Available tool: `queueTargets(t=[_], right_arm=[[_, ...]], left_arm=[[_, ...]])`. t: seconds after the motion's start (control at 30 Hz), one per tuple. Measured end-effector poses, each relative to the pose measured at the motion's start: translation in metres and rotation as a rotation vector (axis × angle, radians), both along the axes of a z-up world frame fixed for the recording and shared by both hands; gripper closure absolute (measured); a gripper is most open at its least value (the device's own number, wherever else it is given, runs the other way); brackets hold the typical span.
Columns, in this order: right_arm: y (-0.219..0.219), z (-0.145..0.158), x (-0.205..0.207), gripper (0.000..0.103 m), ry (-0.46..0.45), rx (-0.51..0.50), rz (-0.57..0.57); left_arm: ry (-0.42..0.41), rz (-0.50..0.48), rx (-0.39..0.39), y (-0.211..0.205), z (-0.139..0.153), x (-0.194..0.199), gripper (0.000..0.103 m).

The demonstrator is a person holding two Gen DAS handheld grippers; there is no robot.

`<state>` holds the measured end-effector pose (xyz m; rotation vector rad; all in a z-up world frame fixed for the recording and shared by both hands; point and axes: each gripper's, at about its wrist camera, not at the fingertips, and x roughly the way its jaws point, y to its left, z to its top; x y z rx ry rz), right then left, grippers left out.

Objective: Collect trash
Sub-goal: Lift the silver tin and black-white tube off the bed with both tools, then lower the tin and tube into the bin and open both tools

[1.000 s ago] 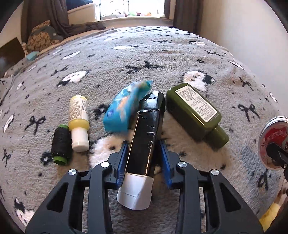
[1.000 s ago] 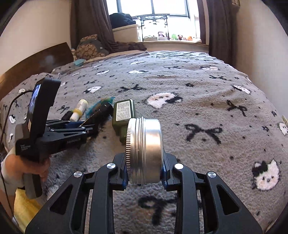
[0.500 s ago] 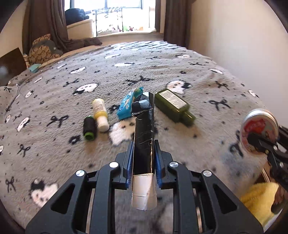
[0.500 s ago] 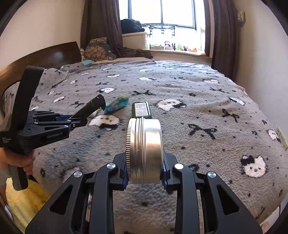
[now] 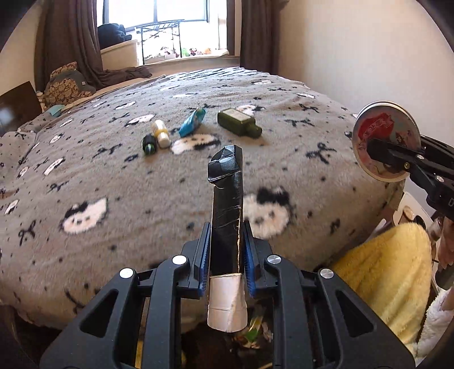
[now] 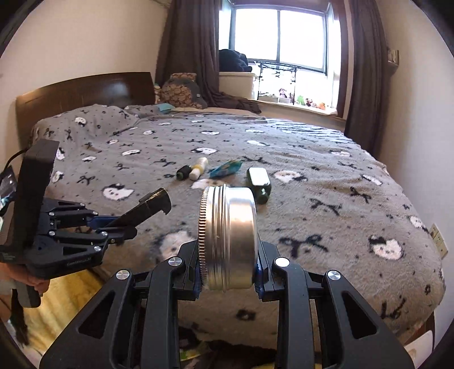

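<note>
Trash in both grippers, drop-off coming

Left gripper (image 5: 225, 265) is clamping a black box (image 5: 227, 210); right gripper (image 6: 227, 272) is pinching a round tin (image 6: 228, 237). Both are hanging past the bed (image 6: 340, 181) edge, over what is possibly a bin; releasing there comes next.

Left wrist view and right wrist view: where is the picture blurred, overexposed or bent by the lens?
Left wrist view: the blanket near the camera smears with motion blur, while the left gripper and its black carton stay sharp; the window is blown out. Right wrist view: sharper overall, the window overexposed, walls and bed edge curved by the fisheye.
</note>
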<state>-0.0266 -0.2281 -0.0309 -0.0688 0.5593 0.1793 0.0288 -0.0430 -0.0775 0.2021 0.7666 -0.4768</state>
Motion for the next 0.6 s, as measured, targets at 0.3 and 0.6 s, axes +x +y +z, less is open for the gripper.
queueTargets(t=[0.3,0.6], right_arm=[[0.016,-0.042,-0.025,0.075,0.116,0.056,0.039],[0.024,-0.103,-0.027,0.075,0.307,0.118,0.062]], left_arm=[[0.099,-0.046,-0.022,0.014,-0.038,-0.057,0.084],[0.279,-0.048,0.02,0.015,-0.109,-0.072,0.084]])
